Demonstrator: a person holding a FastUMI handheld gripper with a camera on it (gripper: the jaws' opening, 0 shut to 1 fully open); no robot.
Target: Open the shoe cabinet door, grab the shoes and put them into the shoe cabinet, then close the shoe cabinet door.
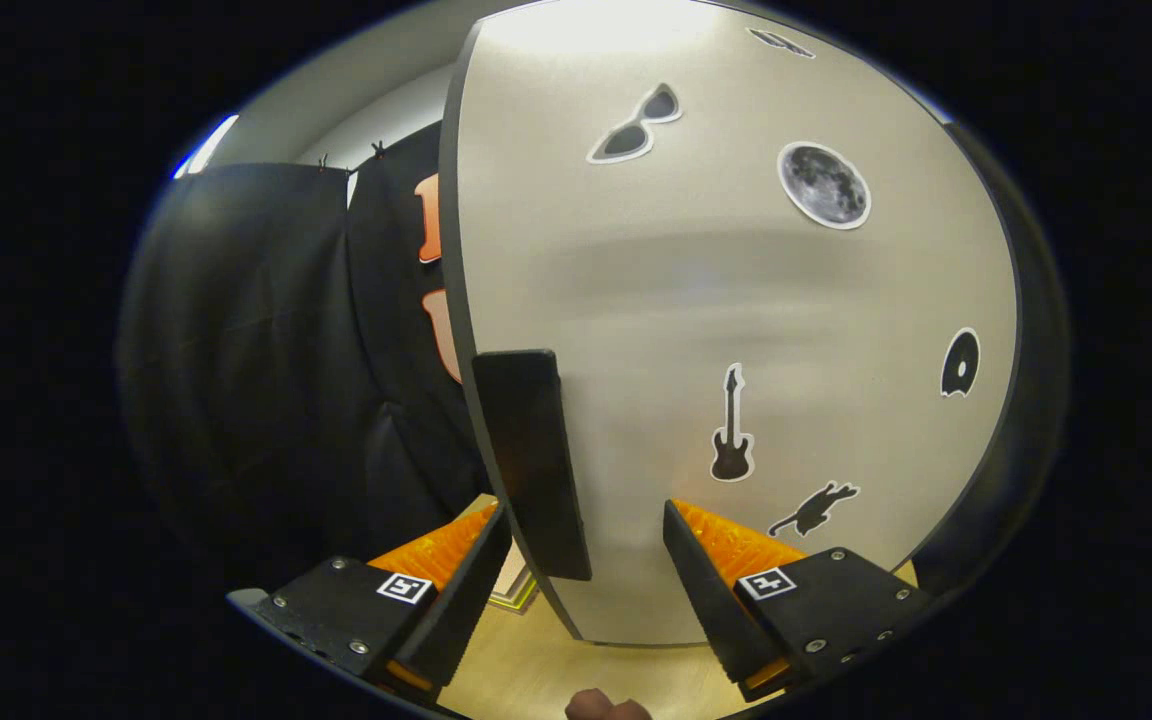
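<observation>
The gripper (586,565) stands with its fingers spread wide, a clear gap between them, and nothing pressed by either one. Into that gap, toward the left finger, runs the dark handle (533,462) of the shoe cabinet door (736,300); it sits just ahead of the fingertips at about eleven o'clock, touching neither as far as I can tell. The handle's long axis runs up and down, a little tilted, along the door's left edge, so the fingers straddle it crosswise. I'd judge that closing them on it is what the next move calls for.

The door itself is a pale panel rising from twelve round to three o'clock beyond the fingers, stuck with decals: a guitar sticker (731,428) at one o'clock, a cat sticker (814,509) lower at two, a moon sticker (824,185) and sunglasses sticker (636,125) higher up (nothing to snag on). Whether the door is ajar or fully shut I cannot tell.

Past the handle, from nine to eleven o'clock, hangs the black cloth wall (256,350). A wooden floor (536,670) lies beneath the fingers, and a bit of a hand (604,707) peeks in at six o'clock.
</observation>
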